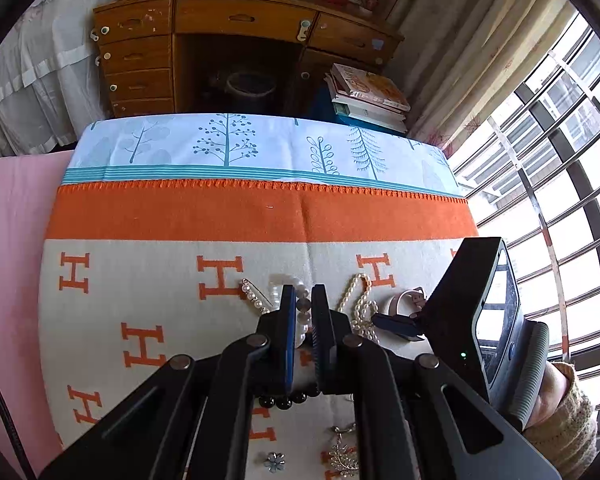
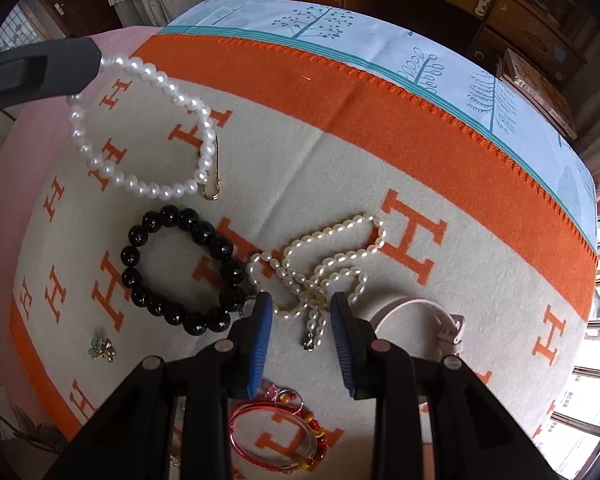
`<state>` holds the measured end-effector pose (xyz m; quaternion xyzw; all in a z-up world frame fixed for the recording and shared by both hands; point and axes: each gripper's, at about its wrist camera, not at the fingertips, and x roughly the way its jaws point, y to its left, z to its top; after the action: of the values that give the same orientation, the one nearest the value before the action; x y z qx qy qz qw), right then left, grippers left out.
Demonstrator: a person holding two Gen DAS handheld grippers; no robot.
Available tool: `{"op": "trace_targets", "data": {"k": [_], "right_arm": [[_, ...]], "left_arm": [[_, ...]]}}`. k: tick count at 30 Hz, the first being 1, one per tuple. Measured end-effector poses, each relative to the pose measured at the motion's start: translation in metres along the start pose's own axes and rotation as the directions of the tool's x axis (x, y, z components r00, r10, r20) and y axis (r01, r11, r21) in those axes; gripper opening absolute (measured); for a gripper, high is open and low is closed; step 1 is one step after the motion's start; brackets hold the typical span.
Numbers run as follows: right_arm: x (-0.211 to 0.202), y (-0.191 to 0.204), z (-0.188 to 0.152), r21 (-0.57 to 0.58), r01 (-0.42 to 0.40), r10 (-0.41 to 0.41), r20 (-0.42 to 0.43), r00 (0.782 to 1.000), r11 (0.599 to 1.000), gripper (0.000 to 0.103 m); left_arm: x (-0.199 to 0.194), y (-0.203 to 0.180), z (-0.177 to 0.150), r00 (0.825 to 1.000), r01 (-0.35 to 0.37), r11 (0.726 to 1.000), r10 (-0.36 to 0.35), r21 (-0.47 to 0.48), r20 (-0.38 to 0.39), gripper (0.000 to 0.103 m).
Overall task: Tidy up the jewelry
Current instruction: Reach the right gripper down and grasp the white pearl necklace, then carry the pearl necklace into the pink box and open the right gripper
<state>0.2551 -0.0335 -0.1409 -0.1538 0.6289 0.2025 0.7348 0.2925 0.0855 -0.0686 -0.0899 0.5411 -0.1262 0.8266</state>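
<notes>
My left gripper [image 1: 303, 304] is shut on a white pearl bracelet [image 1: 276, 290]. In the right wrist view the bracelet [image 2: 140, 128] hangs as a loop from that gripper's tip at the upper left. My right gripper [image 2: 302, 320] points down with its jaws apart, one blue pad on each side of the tail of a small cream pearl necklace [image 2: 320, 264]; the pads do not press on it. A black bead bracelet [image 2: 180, 268] lies just left of the necklace. On the right lies a pink watch [image 2: 420, 312], and red bangles [image 2: 276, 436] lie below the gripper.
Everything lies on a cream blanket with orange H letters [image 2: 480, 292]. A gold pearl pin [image 2: 212, 176], a small flower brooch [image 2: 102, 350] and a rhinestone brooch [image 1: 342, 456] lie there too. Beyond the bed stand a wooden desk [image 1: 236, 40] and stacked books [image 1: 368, 96]; window bars [image 1: 560, 200] are at the right.
</notes>
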Motion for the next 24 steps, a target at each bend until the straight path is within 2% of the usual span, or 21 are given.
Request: {"op": "trace_targets", "data": {"k": [9, 11, 12, 16, 20, 24], "right_arm": [[0.009, 0.003, 0.009, -0.038, 0.038, -0.039, -0.02, 0.999, 0.999, 0.03], [0.008, 0.003, 0.006, -0.047, 0.043, -0.044, -0.015, 0.999, 0.998, 0.022], [0.008, 0.002, 0.006, -0.044, 0.041, -0.042, -0.012, 0.999, 0.998, 0.01], [0.003, 0.003, 0.002, -0.038, 0.035, -0.035, 0.005, 0.999, 0.999, 0.009], [-0.018, -0.003, -0.003, 0.023, -0.014, 0.012, 0.072, 0.997, 1.0, 0.009], [-0.067, -0.007, -0.018, 0.066, -0.084, 0.07, 0.201, 0.977, 0.994, 0.009]], "left_arm": [[-0.002, -0.001, -0.001, 1.0, 0.001, 1.0, -0.001, -0.005, -0.01, 0.005], [-0.003, -0.002, -0.001, 1.0, -0.004, 1.0, 0.004, -0.002, -0.01, 0.005], [-0.003, -0.002, -0.001, 1.0, -0.008, 1.0, 0.008, -0.003, -0.01, 0.005], [-0.008, -0.006, -0.003, 1.0, -0.015, 1.0, 0.015, 0.005, -0.005, 0.005], [-0.02, -0.014, -0.005, 1.0, -0.017, 1.0, 0.017, 0.016, 0.01, 0.005], [-0.039, -0.028, -0.008, 0.999, -0.013, 0.999, 0.011, 0.041, 0.041, 0.005]]}}
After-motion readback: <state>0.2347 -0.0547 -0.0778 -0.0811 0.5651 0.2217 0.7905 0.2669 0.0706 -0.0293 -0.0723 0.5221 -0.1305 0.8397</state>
